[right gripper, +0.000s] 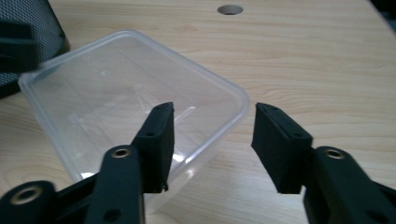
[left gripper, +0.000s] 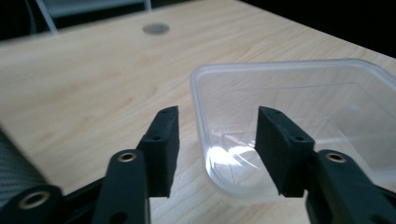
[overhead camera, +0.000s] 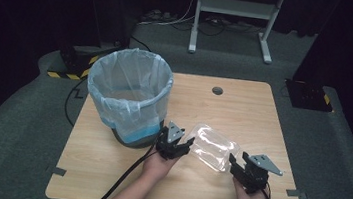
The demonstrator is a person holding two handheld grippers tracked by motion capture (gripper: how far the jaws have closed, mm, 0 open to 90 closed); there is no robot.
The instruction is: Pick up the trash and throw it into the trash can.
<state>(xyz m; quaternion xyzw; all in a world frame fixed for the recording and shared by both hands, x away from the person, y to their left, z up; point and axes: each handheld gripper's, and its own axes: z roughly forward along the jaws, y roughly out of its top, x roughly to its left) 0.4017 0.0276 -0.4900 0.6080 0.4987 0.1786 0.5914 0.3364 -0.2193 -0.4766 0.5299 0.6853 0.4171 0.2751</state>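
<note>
Straddling clear plastic container (overhead camera: 213, 147) rim: left gripper (overhead camera: 175, 147) at 9 o'clock, right gripper (overhead camera: 245, 172) at 4 o'clock, both released. Seat wall deep between jaws before clenching.

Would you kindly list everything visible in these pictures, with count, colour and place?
plastic container: one, clear, empty, on the table between both tools
bin: one, dark mesh with pale blue liner, table's left part
table: one, light wood, round hole near far edge
stand: one, white, floor beyond table
cables: several, on the floor by the stand
left tool: one, black, open, jaws either side of the container's near wall
right tool: one, black, open, jaws astride the container's corner
</note>
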